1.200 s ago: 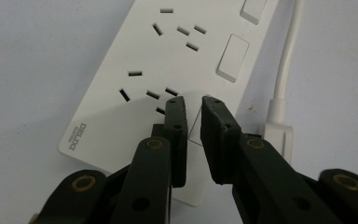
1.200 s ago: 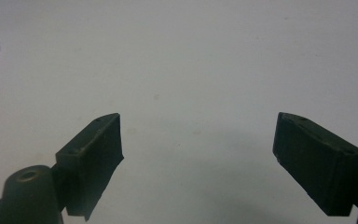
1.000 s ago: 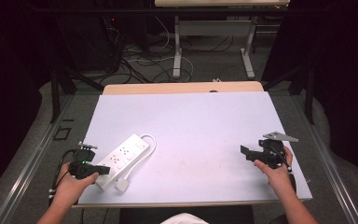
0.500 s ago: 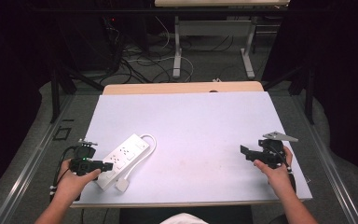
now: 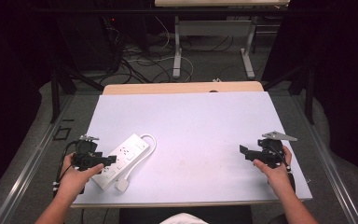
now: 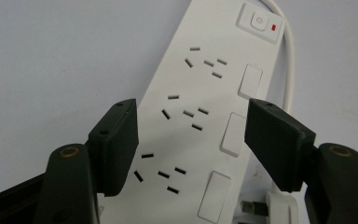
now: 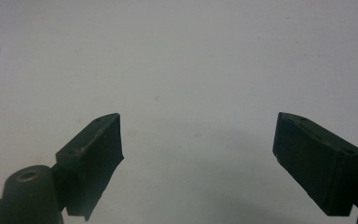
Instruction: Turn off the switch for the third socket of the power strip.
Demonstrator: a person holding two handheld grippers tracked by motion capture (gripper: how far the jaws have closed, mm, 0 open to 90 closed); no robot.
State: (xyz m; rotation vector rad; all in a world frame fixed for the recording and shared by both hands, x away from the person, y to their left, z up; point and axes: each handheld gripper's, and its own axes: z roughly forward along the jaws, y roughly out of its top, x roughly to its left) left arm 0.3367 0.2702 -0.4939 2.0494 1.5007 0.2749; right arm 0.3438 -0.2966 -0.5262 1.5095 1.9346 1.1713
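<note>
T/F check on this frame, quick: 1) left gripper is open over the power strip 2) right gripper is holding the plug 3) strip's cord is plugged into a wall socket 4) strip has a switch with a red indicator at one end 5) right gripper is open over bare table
1) True. The left gripper is open, its jaws astride the white power strip.
2) False. The right gripper is open and holds nothing; the plug lies on the table by the strip.
3) False. The cord loops back to that loose plug on the table.
4) True. The switch has a red mark beside it.
5) True. Only the white table top lies beneath it.
</note>
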